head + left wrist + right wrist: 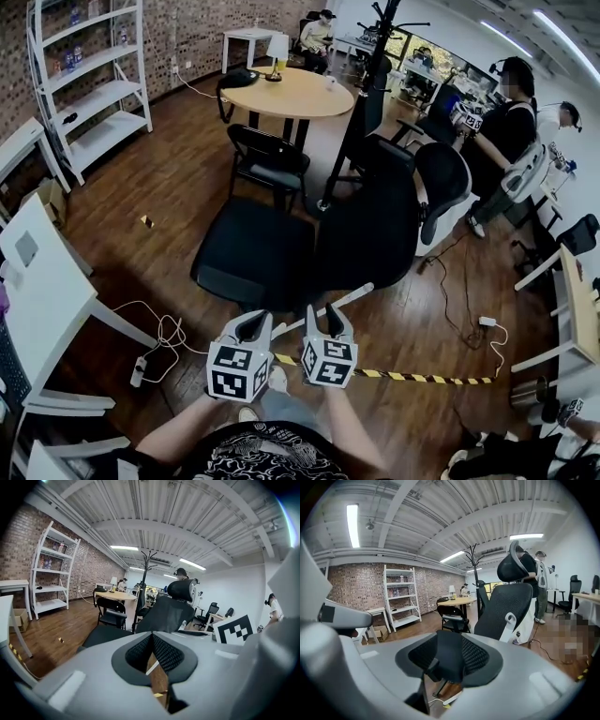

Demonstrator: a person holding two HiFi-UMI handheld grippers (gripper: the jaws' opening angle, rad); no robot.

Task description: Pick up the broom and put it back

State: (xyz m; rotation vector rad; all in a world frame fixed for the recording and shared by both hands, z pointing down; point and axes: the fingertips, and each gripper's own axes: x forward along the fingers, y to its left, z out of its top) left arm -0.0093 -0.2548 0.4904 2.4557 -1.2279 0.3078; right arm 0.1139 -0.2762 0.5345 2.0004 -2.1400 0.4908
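A thin white rod (352,298), likely the broom's handle, slants across the wooden floor beside a black office chair (253,253); no brush head shows. Both grippers are held side by side low in the head view, just short of the rod. My left gripper (253,325) (152,637) has its pads meeting at the tips with nothing between them; floor and the white rod (151,667) show through the slit below. On my right gripper (328,321) (444,641) the jaws stand apart. Only the dark chair and floor show through the gap, with a white strip (451,697) low down.
Yellow-black tape (412,377) runs along the floor to the right. A power strip with cables (139,371) lies left, by a white desk (47,300). Ahead stand a folding chair (270,159), a coat stand (361,103) and a round table (291,92). People (506,131) work at the right.
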